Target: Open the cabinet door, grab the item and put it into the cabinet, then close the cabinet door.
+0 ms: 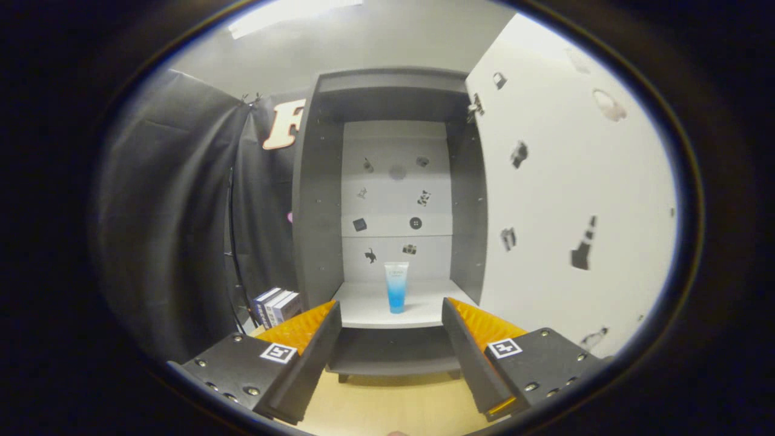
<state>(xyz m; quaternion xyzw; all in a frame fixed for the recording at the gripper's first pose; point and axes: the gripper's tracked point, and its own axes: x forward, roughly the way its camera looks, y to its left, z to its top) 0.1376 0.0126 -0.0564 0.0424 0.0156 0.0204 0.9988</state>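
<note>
Inside the cabinet [315,200] the tube [396,287] stands on its shelf [369,312]; our gripper [390,321] fingers gape empty; the door [569,181] remains to close.

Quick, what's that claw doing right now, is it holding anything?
Claw: open and holding nothing; the blue tube stands on the cabinet shelf beyond its fingers, untouched.

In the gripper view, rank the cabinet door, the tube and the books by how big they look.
1. Cabinet door, open.
2. Books, beside the cabinet.
3. Tube, on the shelf, beyond the open hand-held gripper; it sits farther off, so this order is unsure.
</note>
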